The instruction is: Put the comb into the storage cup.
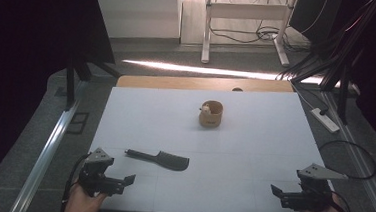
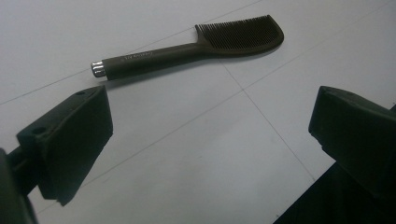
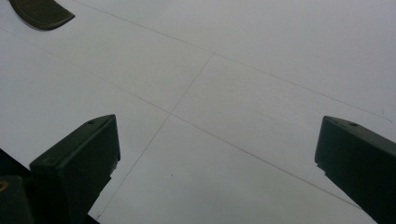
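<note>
Comb (image 1: 159,159) lies flat on the white tabletop (image 1: 253,140), just ahead of the left claw (image 1: 126,181), which stands open and empty. Judged light, stiff and low-lying: the slim handle (image 2: 149,58) with its metal cap offers the best hold, the toothed head less so. Farther back, near centre, stands a small wooden cup (image 1: 211,113). At the right, the right claw (image 1: 276,191) is likewise open, holding nothing.

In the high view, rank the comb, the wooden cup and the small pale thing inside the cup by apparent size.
1. Comb, longest by far.
2. Wooden cup, shorter than the comb but farther from the camera, so true size is unsure.
3. Small pale thing at the cup's rim, clearly smallest.
</note>
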### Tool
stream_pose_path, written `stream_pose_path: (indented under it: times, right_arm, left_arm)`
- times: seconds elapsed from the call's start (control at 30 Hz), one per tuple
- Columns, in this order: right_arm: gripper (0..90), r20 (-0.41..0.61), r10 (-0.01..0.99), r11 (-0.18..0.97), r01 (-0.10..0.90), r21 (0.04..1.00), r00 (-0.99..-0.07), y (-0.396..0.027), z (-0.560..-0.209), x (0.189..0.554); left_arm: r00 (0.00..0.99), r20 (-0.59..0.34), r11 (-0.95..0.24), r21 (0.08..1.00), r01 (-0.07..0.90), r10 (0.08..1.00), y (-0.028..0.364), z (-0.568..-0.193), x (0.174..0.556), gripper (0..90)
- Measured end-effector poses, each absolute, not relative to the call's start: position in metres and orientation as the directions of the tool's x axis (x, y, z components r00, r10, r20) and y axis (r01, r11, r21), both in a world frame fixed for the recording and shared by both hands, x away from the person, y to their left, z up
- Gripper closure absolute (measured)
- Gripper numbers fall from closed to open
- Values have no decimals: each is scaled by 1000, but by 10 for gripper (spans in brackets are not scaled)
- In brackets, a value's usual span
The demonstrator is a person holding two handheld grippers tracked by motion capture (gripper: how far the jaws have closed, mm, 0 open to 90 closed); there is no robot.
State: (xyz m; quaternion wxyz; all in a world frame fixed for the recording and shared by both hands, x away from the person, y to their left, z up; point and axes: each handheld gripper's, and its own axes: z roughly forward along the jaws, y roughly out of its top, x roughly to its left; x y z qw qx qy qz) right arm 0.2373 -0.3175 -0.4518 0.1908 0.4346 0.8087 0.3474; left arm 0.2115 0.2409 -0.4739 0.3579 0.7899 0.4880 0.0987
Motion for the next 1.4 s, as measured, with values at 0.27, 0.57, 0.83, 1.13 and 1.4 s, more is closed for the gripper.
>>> stream_pose_path:
  times: [0.27,0.57,0.83,1.13,1.4]
  right_arm:
    - [6,-6,836,380,571,727,-549,-317,-452,237]
    - [7,-7,836,383,574,724,-549,-317,-452,238]
    - [9,-8,836,384,577,721,-548,-317,-453,238]
    - [10,-10,838,385,580,718,-545,-316,-453,239]
    - [10,-10,838,386,581,716,-545,-316,-453,239]
  left_arm:
    - [506,-184,-282,651,705,843,237,-474,220,4]
    - [517,-195,-288,645,708,834,235,-475,233,0]
    - [536,-194,-307,641,703,822,230,-477,247,0]
    - [546,-209,-306,644,702,812,226,-480,262,0]
    - [544,-222,-302,637,709,809,223,-481,273,0]
